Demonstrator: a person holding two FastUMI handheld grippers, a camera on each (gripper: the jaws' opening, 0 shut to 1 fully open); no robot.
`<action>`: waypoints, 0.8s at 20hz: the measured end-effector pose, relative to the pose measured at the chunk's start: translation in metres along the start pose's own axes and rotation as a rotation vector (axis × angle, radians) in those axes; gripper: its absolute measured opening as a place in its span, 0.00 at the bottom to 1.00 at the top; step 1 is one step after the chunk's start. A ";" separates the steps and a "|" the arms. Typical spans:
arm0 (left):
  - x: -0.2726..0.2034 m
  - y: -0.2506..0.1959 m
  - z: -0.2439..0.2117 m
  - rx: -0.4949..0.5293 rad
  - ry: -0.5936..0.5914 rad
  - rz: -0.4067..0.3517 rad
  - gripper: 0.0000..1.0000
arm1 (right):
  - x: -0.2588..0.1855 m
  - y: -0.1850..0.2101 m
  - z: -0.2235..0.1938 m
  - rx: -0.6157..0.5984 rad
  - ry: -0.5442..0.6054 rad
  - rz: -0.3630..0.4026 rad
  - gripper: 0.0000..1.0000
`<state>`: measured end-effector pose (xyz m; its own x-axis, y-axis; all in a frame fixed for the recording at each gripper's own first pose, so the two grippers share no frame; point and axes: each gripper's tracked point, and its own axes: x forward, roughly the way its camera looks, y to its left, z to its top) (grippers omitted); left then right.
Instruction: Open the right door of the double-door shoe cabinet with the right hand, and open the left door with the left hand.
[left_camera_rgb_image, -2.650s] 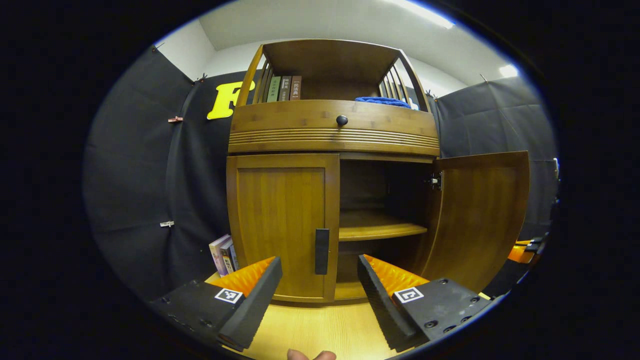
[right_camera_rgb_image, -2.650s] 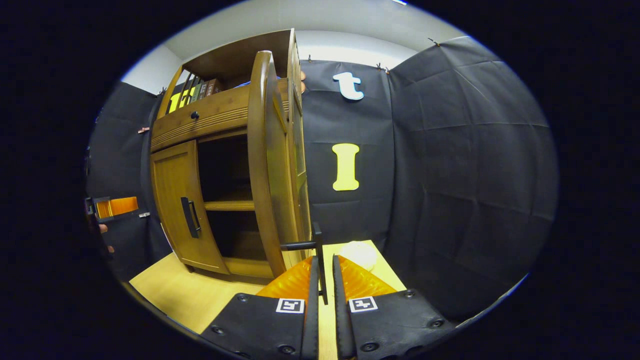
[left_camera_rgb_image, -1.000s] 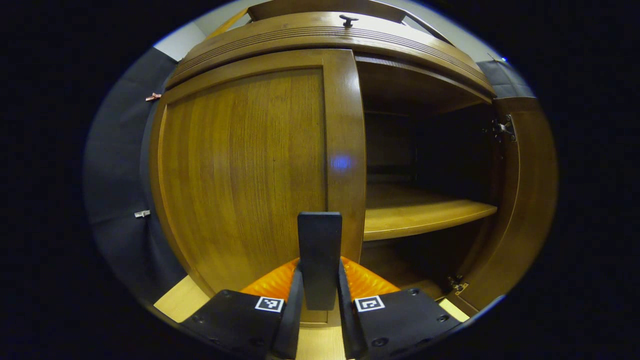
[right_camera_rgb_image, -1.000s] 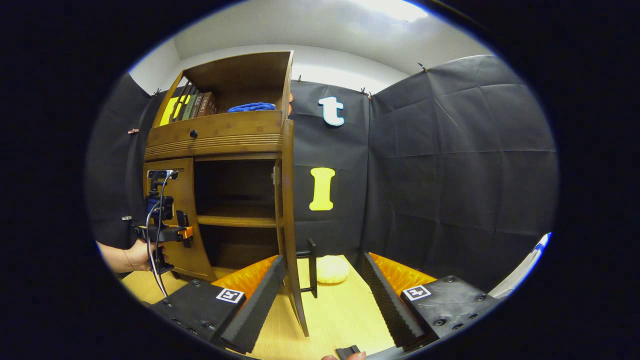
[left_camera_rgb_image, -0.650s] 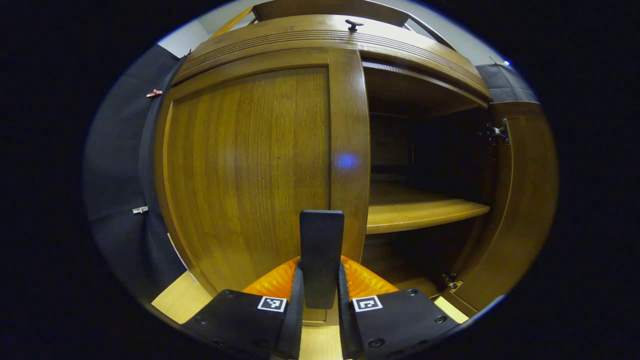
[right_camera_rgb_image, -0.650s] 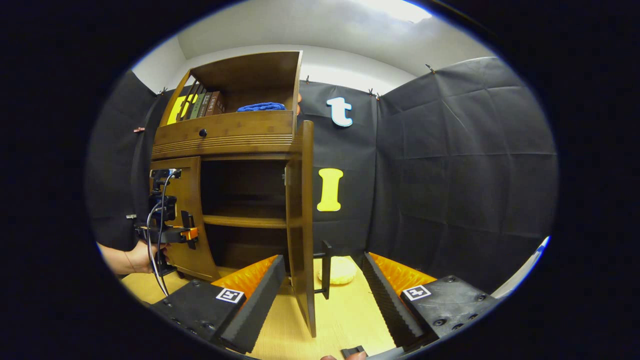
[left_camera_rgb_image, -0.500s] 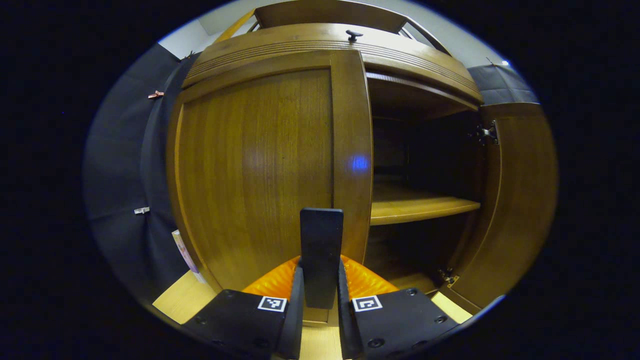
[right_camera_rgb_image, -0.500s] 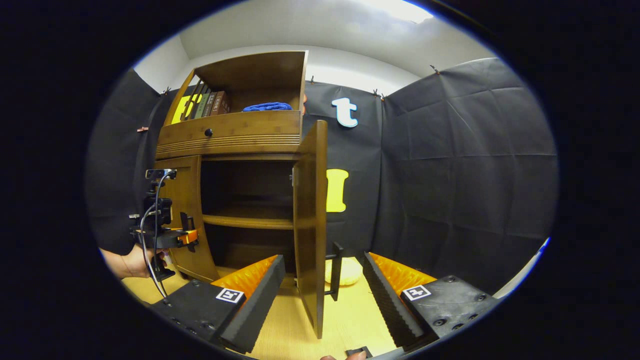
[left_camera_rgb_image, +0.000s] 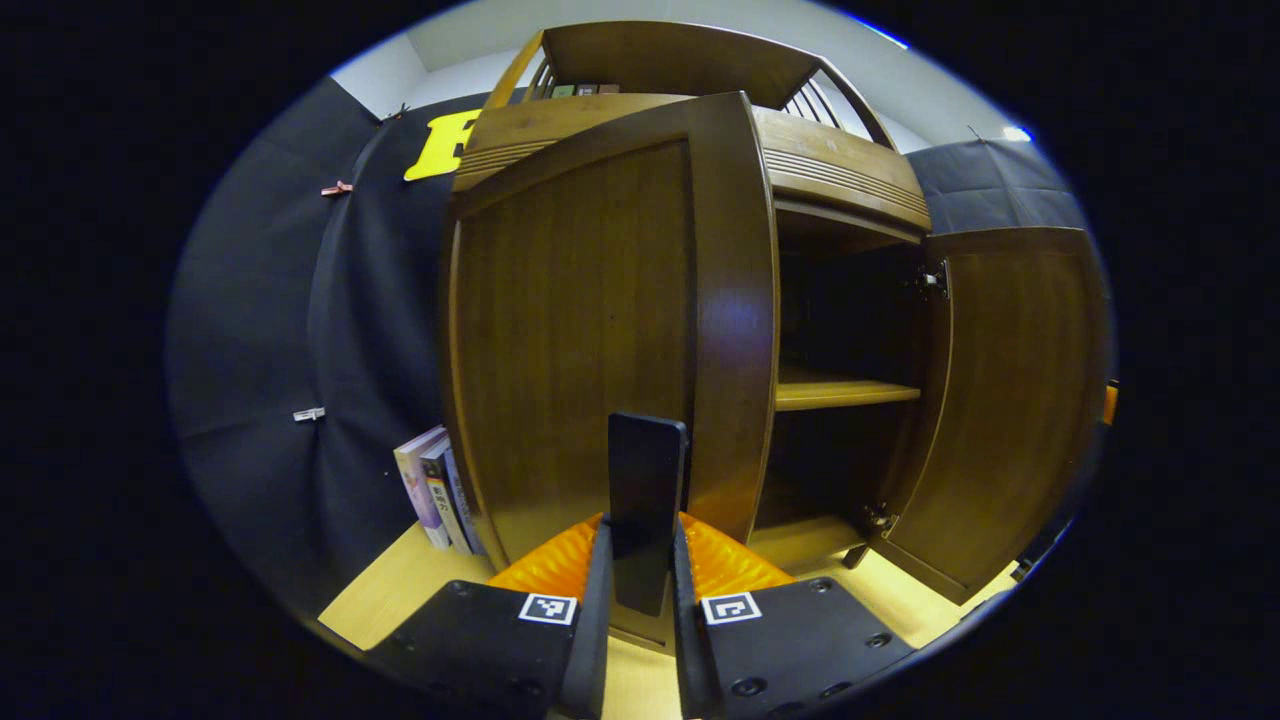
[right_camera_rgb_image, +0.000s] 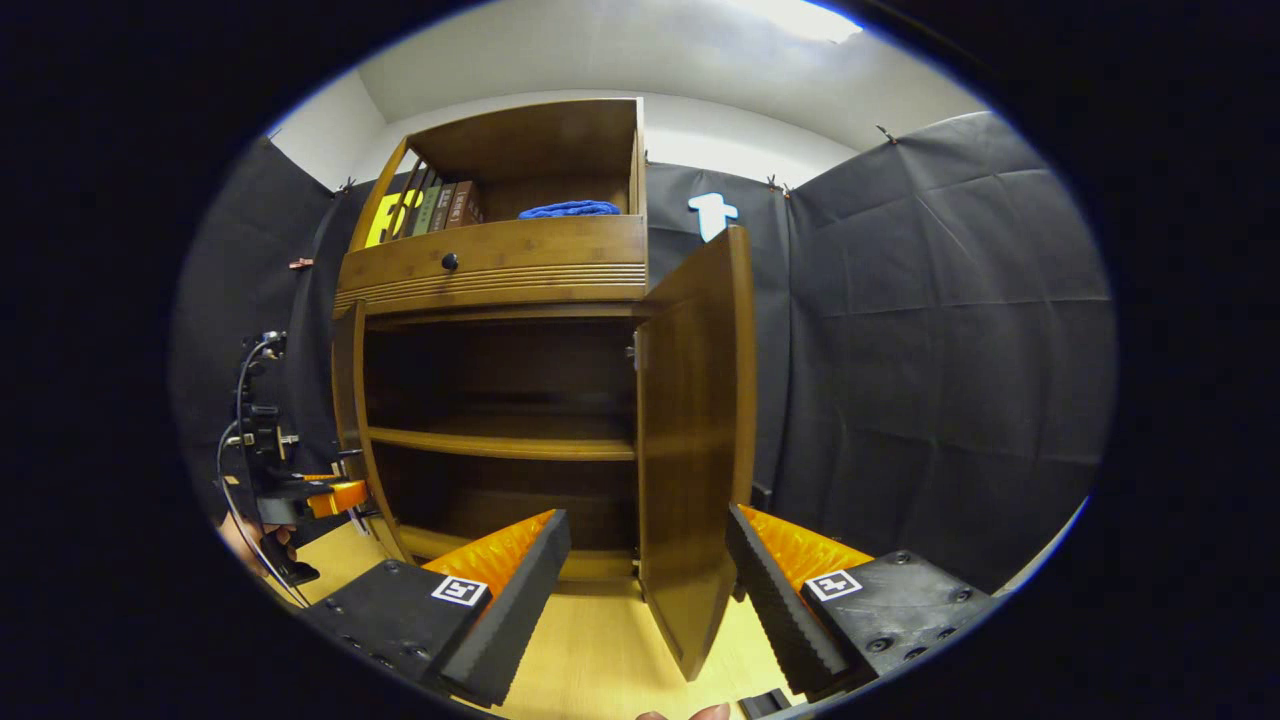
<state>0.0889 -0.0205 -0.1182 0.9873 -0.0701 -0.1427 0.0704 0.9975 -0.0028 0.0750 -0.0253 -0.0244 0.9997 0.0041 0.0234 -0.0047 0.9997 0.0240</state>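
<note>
The wooden shoe cabinet (right_camera_rgb_image: 490, 265) stands with both doors away from its front. In the left gripper view my left gripper (left_camera_rgb_image: 640, 605) is shut on the black handle (left_camera_rgb_image: 647, 480) of the left door (left_camera_rgb_image: 590, 330), which is swung partly outward. The right door (left_camera_rgb_image: 1010, 400) stands wide open beside the dark interior and its shelf (left_camera_rgb_image: 845, 392). In the right gripper view my right gripper (right_camera_rgb_image: 648, 598) is open, its fingers on either side of the right door's (right_camera_rgb_image: 700, 420) lower edge without touching it. The left gripper (right_camera_rgb_image: 300, 495) shows far left by the left door (right_camera_rgb_image: 347, 420), seen edge-on.
Books (left_camera_rgb_image: 430, 490) lean on the floor left of the cabinet. Its top shelf holds books (right_camera_rgb_image: 430, 210) and a blue cloth (right_camera_rgb_image: 570, 209) above a drawer with a black knob (right_camera_rgb_image: 450, 262). Black cloth walls close in on both sides; the floor (right_camera_rgb_image: 590, 650) is light wood.
The left gripper closed on the left door's handle and has pulled that door outward. The right gripper let go of the right door's handle, opened and turned toward the cabinet.
</note>
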 end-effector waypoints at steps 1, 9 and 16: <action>-0.008 0.006 -0.001 -0.002 0.000 0.004 0.31 | 0.001 0.007 -0.001 -0.001 0.000 0.007 1.00; -0.046 0.050 -0.006 -0.028 -0.002 0.053 0.29 | 0.009 0.047 -0.011 0.007 0.014 0.068 0.95; -0.067 0.067 -0.004 -0.035 -0.032 0.016 0.25 | 0.010 0.070 -0.017 -0.007 0.017 0.108 0.95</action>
<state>0.0264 0.0507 -0.1126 0.9924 -0.0534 -0.1111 0.0497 0.9981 -0.0353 0.0847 0.0455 -0.0395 0.9936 0.1123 0.0090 -0.1124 0.9935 0.0151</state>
